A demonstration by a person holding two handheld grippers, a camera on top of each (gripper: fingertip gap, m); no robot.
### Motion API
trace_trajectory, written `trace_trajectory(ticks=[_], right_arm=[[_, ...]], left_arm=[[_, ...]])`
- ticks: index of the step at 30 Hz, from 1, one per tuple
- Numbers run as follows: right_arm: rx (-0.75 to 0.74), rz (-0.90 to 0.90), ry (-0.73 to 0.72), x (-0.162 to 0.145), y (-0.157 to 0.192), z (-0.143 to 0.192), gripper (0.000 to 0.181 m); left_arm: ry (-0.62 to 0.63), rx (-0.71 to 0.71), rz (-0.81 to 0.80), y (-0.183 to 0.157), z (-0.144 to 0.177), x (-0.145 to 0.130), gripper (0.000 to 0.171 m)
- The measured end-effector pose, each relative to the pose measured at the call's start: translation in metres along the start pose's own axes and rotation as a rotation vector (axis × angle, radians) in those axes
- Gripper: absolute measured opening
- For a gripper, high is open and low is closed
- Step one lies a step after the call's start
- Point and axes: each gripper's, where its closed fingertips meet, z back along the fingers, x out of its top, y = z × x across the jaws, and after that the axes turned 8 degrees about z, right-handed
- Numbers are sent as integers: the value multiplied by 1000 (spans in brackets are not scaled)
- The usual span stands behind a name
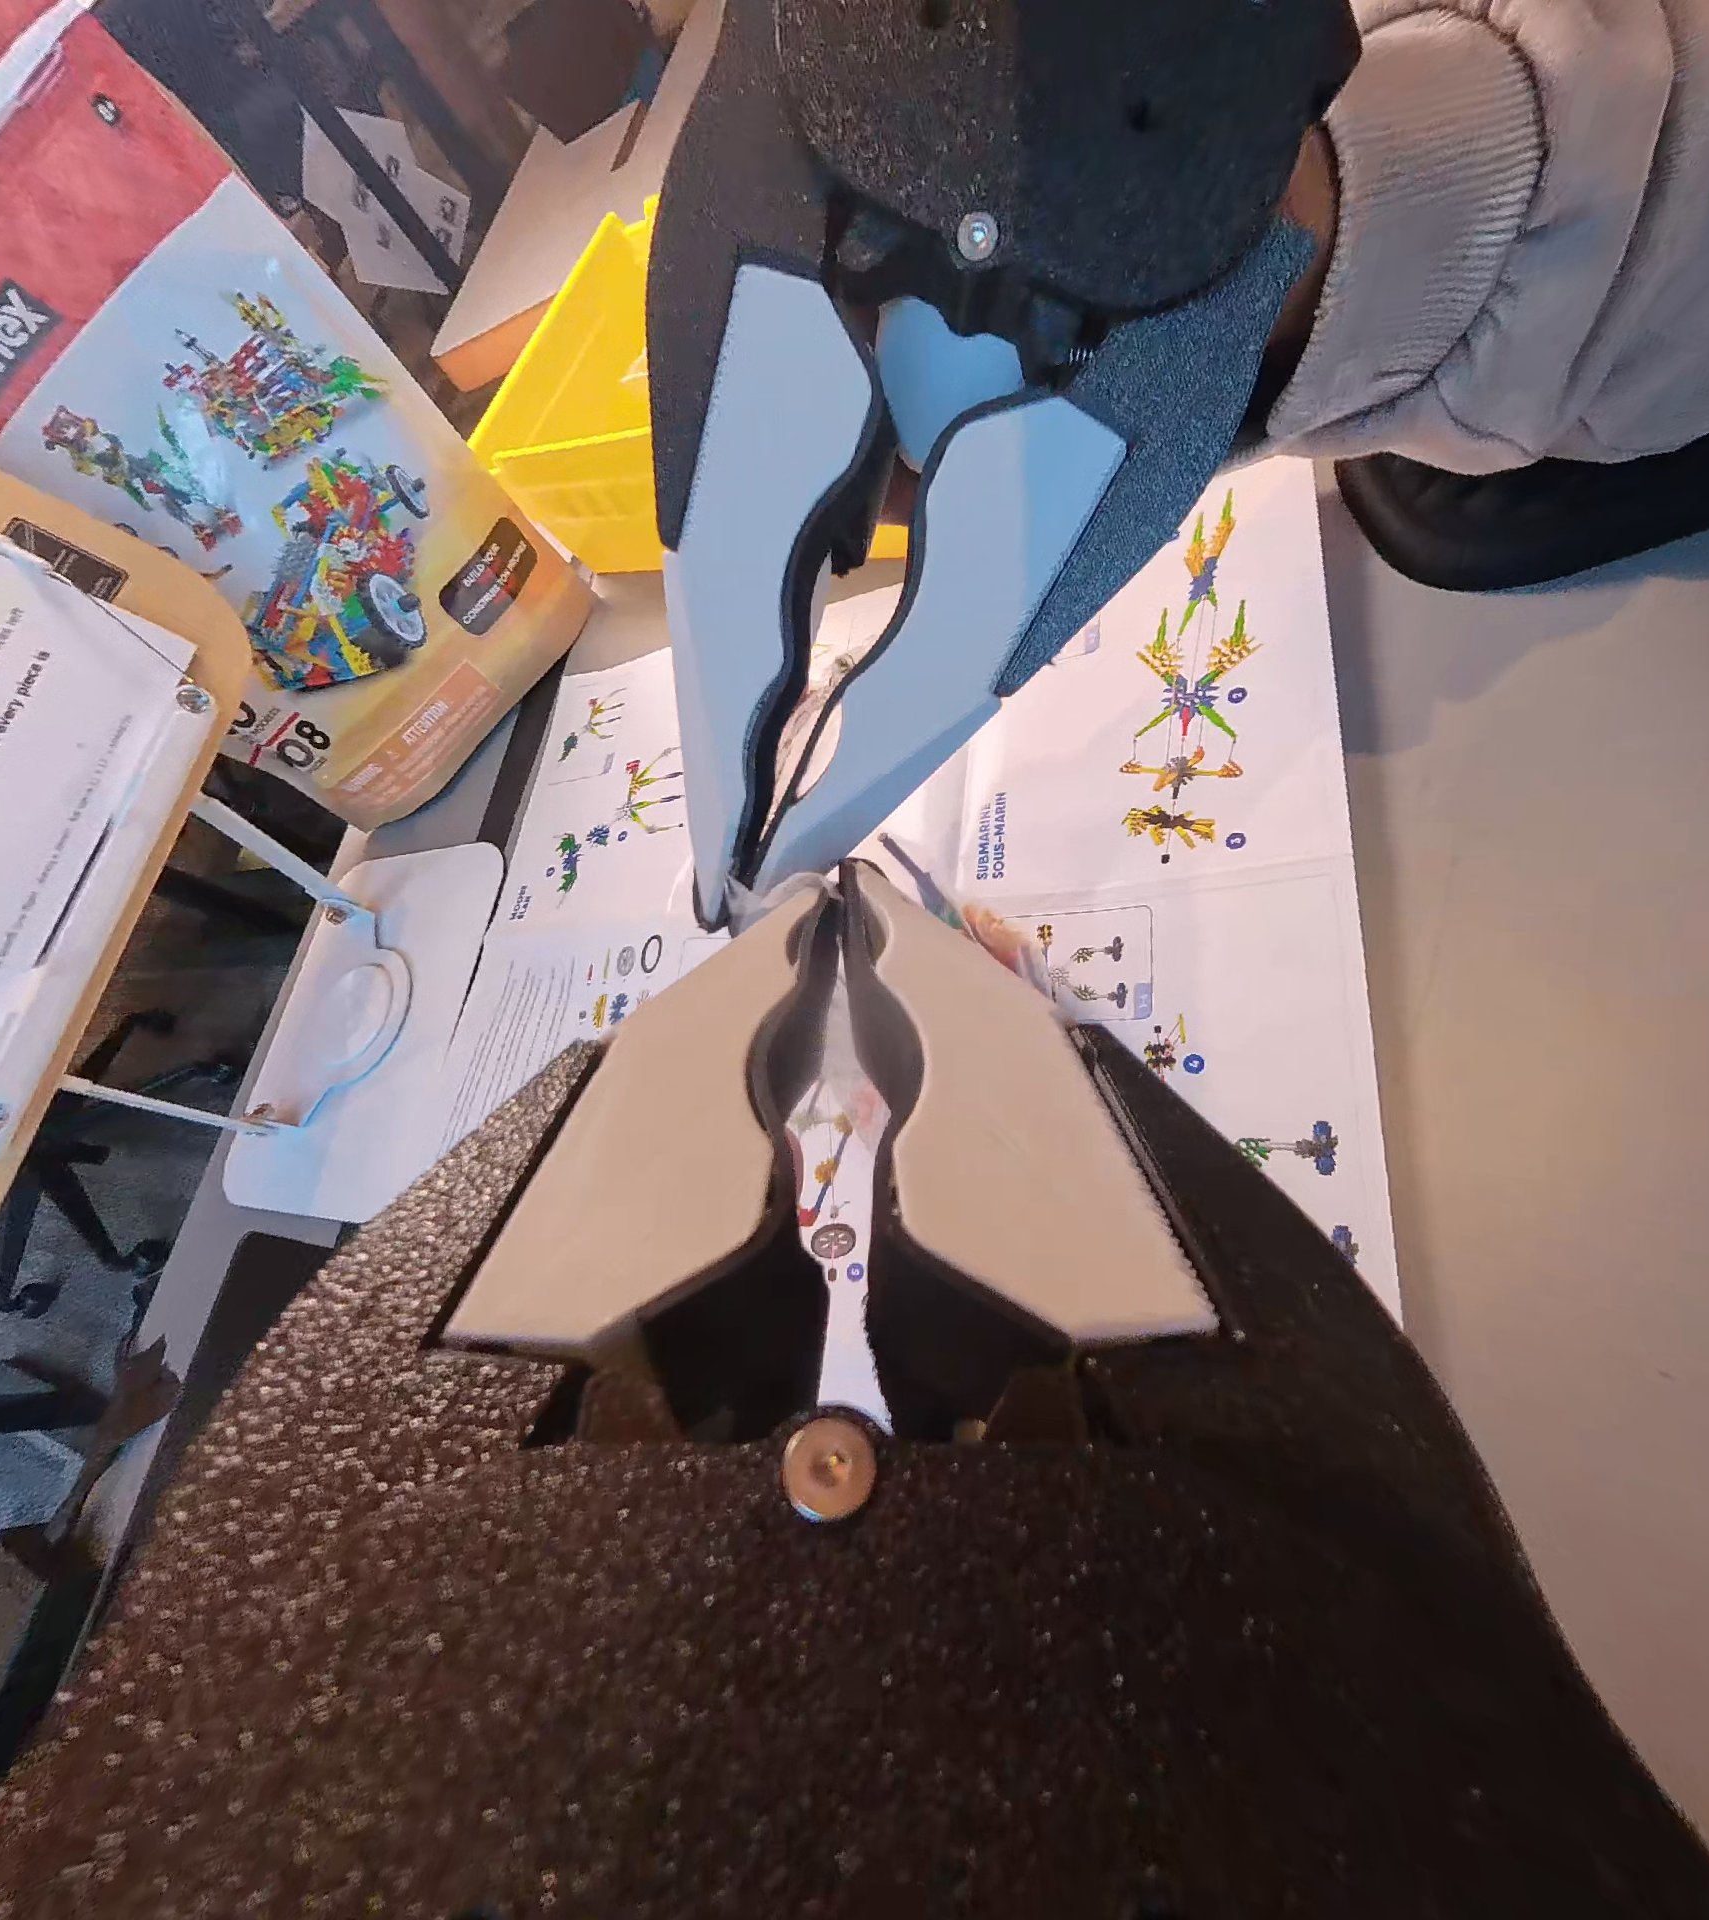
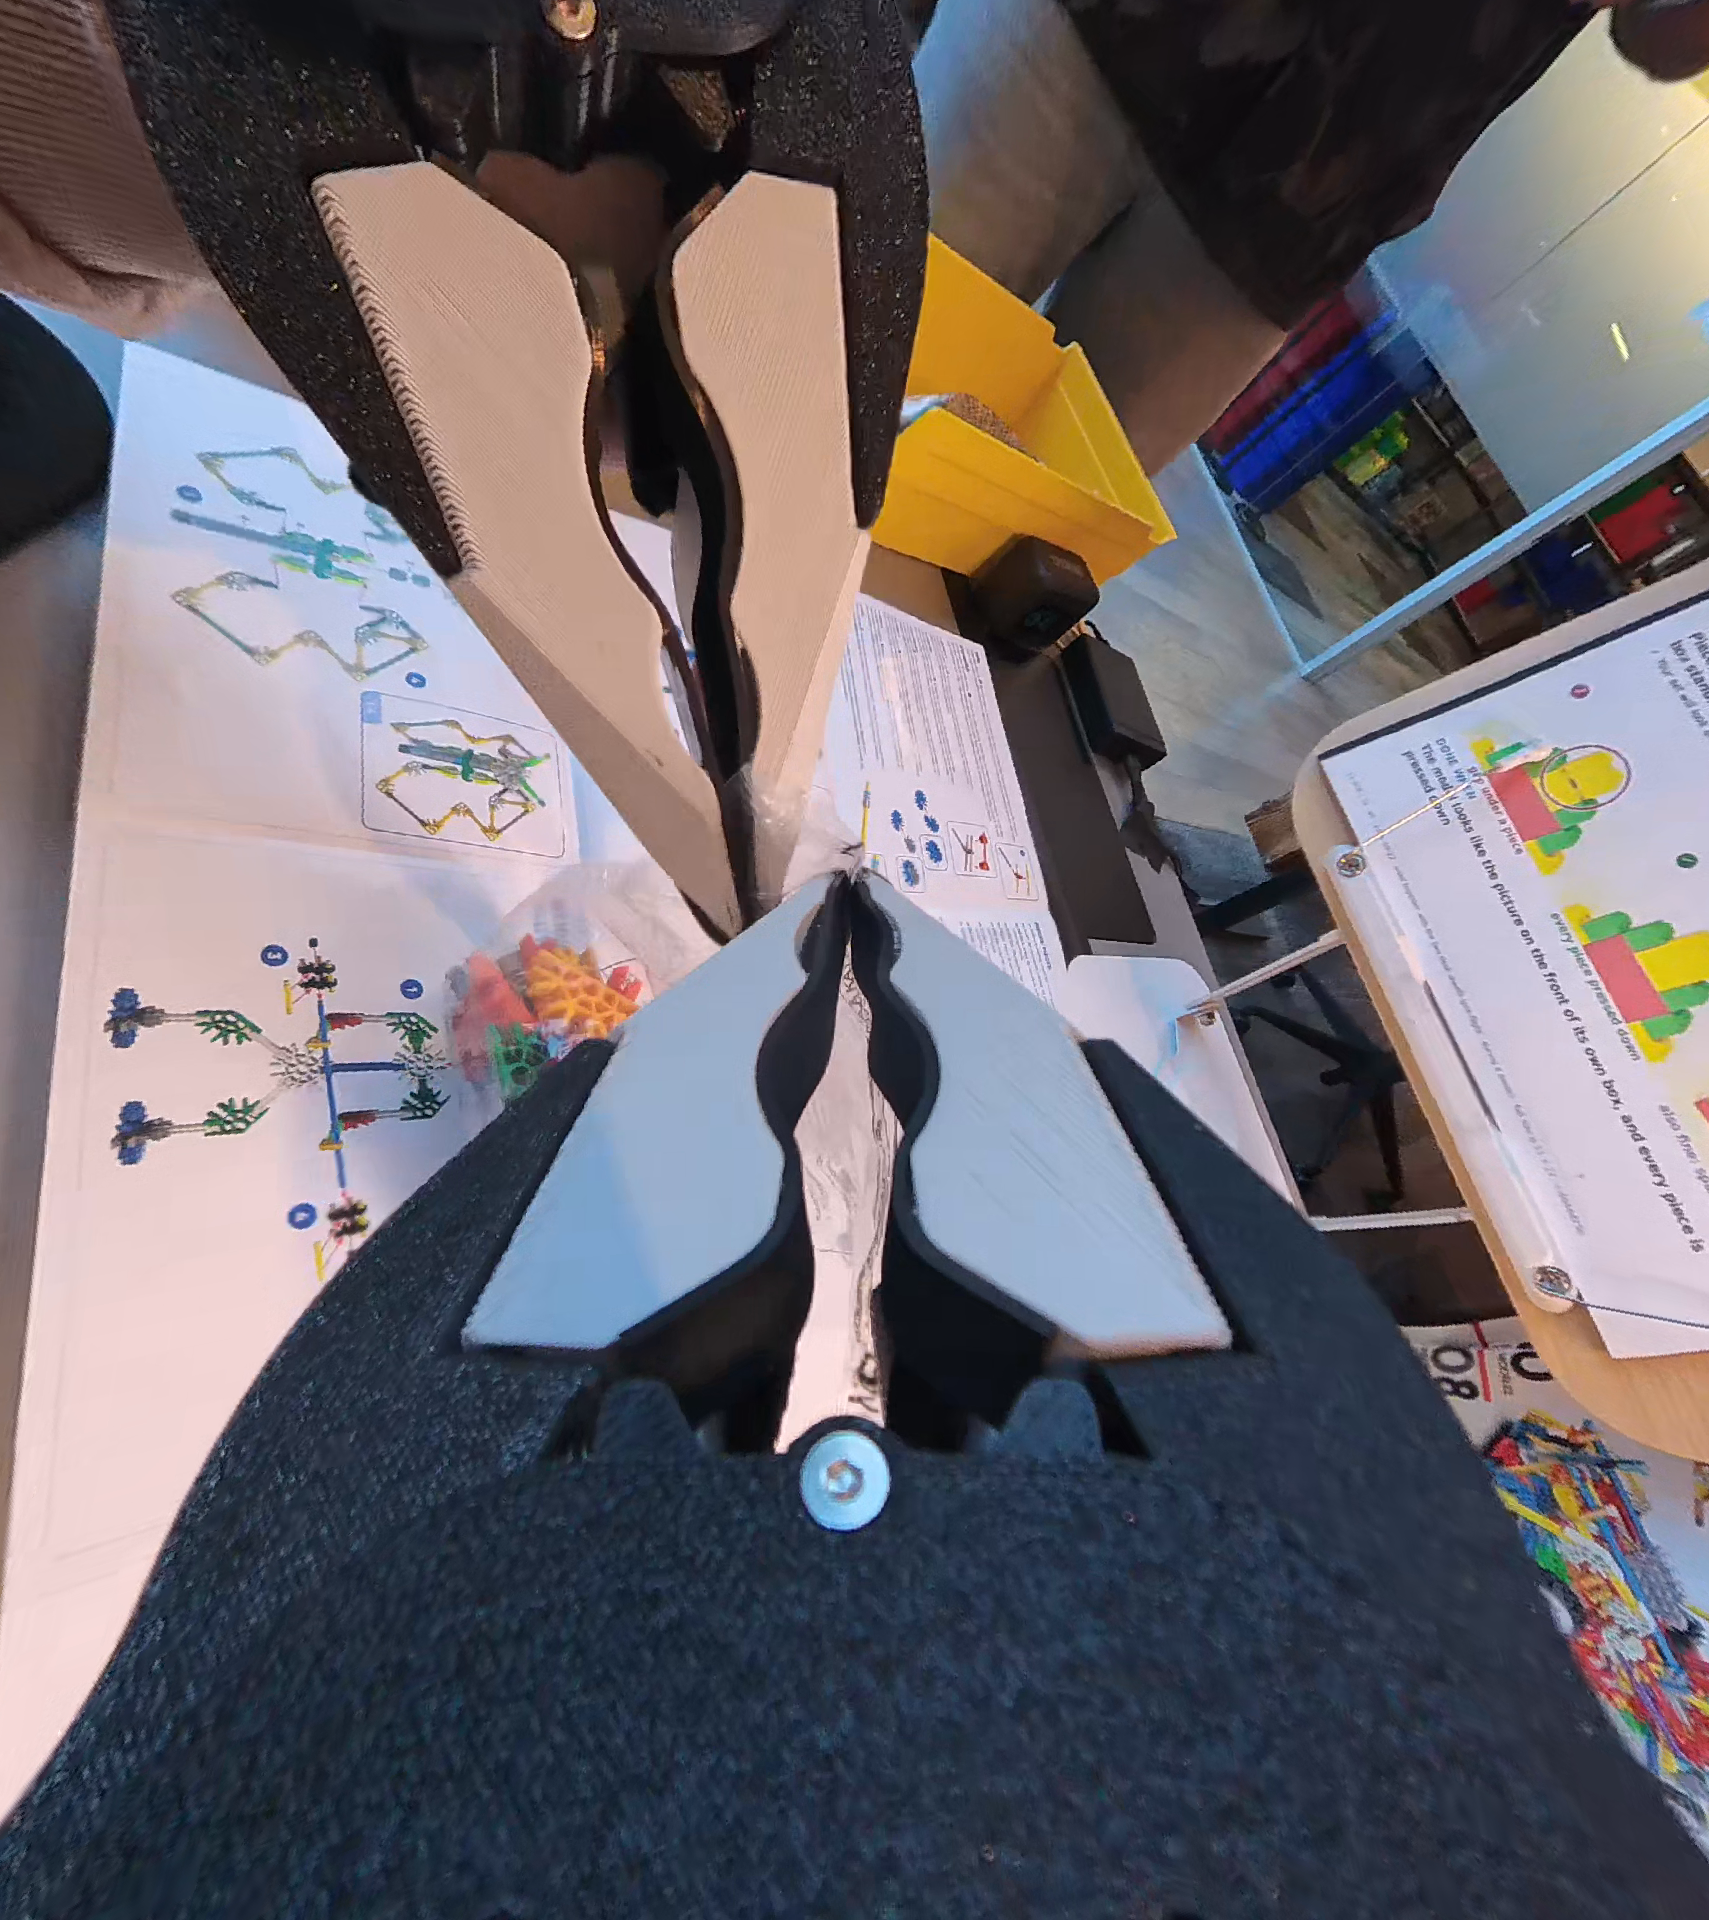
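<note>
Clear plastic, crinkled and thin, is what both grippers pinch: a bag (image 2: pixel 580 935) of small coloured building pieces, orange, yellow and green, whose body hangs just above the open instruction sheet (image 2: pixel 237 914). The right gripper (image 2: pixel 845 883) has its jaws closed down on the bag's top edge, and the left gripper (image 2: pixel 751 894) meets it tip to tip, jaws likewise closed on the same gathered film; in the left wrist view the left gripper (image 1: pixel 834 894) and right gripper (image 1: pixel 741 894) show the same nose-to-nose hold. The bag looks unopened as far as can be seen, its pieces all inside, though the pinched edge itself is hidden between the tips. The sheet lies flat on the pale worktop (image 1: pixel 1556 935) under the bag. Beyond the bag stands a yellow bin (image 2: pixel 1026 457), apparently without pieces in it. Left of the bag in the left wrist view lies the toy box (image 1: pixel 237 436), and nearer that a wooden board (image 1: pixel 154 831) carrying a printed page.
</note>
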Motion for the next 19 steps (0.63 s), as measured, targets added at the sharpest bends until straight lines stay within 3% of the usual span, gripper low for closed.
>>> trace_trajectory(ticks=[3, 9, 19], right_arm=[[-21, -2, -16, -3, -1, -4, 0], [-222, 50, -41, 3, -19, -5, 0], [-290, 17, -183, 26, -25, 6, 0]], left_arm=[[-29, -46, 35, -1, -4, -2, 0], [-84, -42, 38, 5, -1, 4, 0], [-121, -77, -47, -15, 5, 21, 0]])
